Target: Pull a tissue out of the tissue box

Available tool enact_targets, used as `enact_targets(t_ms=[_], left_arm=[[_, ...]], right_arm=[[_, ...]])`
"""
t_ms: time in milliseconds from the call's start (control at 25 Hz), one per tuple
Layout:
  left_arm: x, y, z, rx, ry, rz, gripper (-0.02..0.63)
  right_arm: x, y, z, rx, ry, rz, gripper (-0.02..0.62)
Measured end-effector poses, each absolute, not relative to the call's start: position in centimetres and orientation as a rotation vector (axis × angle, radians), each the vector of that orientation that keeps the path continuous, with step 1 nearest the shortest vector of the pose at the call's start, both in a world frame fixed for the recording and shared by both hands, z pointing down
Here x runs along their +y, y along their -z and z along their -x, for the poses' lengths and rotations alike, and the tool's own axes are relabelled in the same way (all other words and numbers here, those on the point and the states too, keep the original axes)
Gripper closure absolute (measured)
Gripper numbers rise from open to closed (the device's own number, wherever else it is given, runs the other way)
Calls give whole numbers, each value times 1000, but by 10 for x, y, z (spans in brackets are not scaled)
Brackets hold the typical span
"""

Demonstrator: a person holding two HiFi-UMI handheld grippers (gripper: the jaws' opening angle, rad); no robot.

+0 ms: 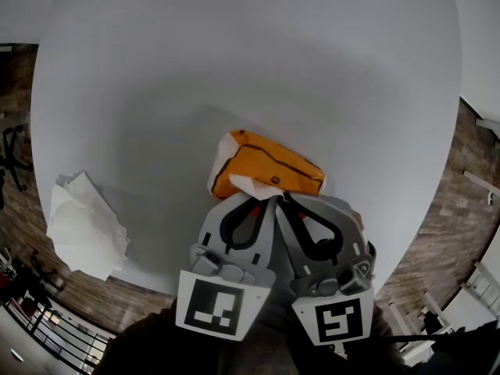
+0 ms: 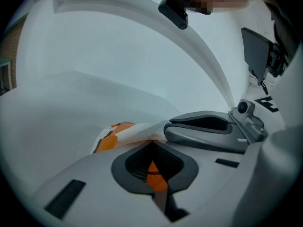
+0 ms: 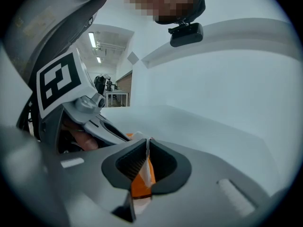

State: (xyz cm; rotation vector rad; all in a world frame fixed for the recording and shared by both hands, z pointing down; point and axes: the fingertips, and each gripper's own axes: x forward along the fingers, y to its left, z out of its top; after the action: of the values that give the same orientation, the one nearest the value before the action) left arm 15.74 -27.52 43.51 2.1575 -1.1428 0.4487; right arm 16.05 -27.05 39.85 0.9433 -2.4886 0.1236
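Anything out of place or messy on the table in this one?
Yes. A crumpled heap of tissues sits at the left edge of the table and seems to hang partly over the rim, where it could slide off. The orange tissue pack lies at a slant; nothing else stands out.

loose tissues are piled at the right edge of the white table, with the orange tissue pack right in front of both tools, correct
Not quite. The head view shows the loose tissues piled at the left edge of the white table, not the right. The rest holds: the orange tissue pack lies right in front of the left tool and the right tool.
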Motion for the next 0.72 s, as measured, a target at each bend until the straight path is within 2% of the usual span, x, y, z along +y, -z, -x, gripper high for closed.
enact_targets(t_ms=[720], left_arm=[[-272,-431,-159,-1141,-458,-2177,606]], right_arm=[[-255,-340,-144,-2649,2,-938,594]])
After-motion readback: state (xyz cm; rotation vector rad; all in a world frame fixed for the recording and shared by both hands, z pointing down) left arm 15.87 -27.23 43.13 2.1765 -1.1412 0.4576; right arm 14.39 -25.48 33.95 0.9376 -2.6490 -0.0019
